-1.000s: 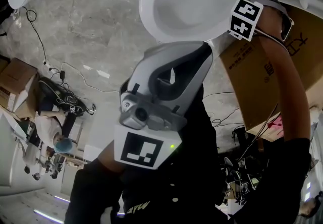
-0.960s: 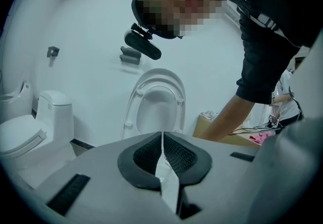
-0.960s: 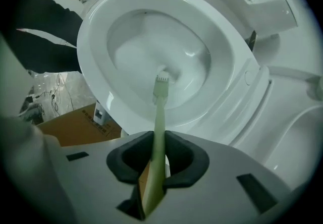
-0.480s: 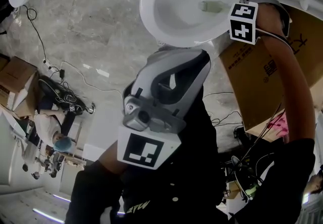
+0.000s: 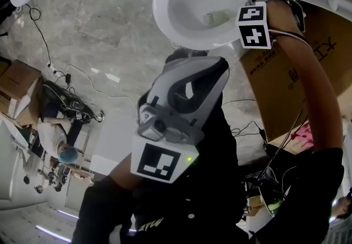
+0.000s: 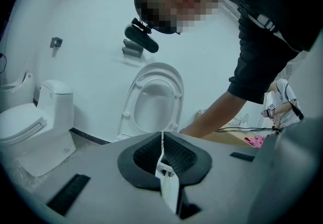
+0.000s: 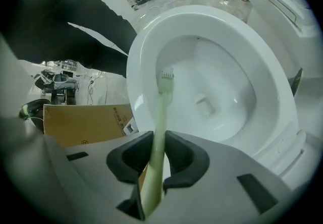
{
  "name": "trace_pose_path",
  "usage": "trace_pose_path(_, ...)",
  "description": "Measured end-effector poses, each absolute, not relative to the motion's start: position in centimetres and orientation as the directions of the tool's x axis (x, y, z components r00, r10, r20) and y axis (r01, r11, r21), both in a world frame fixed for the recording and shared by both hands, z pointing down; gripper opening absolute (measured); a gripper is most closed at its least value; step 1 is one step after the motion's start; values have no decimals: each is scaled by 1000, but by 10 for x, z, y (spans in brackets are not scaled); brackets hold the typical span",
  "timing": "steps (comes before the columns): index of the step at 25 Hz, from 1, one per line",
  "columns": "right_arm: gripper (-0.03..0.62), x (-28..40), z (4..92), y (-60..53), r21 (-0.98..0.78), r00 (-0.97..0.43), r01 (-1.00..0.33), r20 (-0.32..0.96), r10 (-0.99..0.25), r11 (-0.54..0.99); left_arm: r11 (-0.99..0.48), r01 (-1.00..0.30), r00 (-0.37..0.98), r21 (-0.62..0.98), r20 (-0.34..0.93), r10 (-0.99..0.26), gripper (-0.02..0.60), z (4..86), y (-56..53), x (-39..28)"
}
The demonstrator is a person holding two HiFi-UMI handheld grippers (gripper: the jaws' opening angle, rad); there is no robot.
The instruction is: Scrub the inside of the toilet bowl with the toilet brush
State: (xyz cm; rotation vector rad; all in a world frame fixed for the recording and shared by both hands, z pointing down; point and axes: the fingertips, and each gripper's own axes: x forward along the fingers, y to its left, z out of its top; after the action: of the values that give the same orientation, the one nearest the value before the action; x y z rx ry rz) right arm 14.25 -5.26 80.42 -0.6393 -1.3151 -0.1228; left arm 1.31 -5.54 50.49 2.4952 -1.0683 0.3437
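Observation:
The white toilet bowl (image 5: 181,12) is at the top of the head view and fills the right gripper view (image 7: 237,81). My right gripper (image 7: 157,155) is shut on the pale handle of the toilet brush (image 7: 161,112). The brush head (image 7: 166,79) rests against the bowl's inner wall close under the rim; from above the brush head (image 5: 217,16) lies low in the bowl. The right gripper's marker cube (image 5: 253,26) hangs at the bowl's right edge. My left gripper (image 5: 184,86) is held up below the bowl, away from it, with its jaws shut on nothing (image 6: 162,155).
A cardboard box (image 5: 286,67) stands right of the toilet. Cables (image 5: 71,81) run over the marble floor, where a person (image 5: 58,144) sits at the left near more boxes (image 5: 16,86). The raised seat (image 6: 154,102) and a second toilet (image 6: 35,122) show behind the left gripper.
The right gripper has swung left and slightly down, dragging the brush head from the bowl's far side across the inside toward the near wall. The left gripper has barely moved.

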Motion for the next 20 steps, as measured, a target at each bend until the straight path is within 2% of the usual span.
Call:
trace_pose_path(14, 91, 93, 803, -15, -377, 107, 416, 924, 368, 827, -619, -739, 671, 267, 382, -636, 35, 504, -60, 9)
trace_pose_path(20, 91, 80, 804, -8, -369, 23, 337, 923, 385, 866, -621, -733, 677, 278, 382, -629, 35, 504, -57, 11)
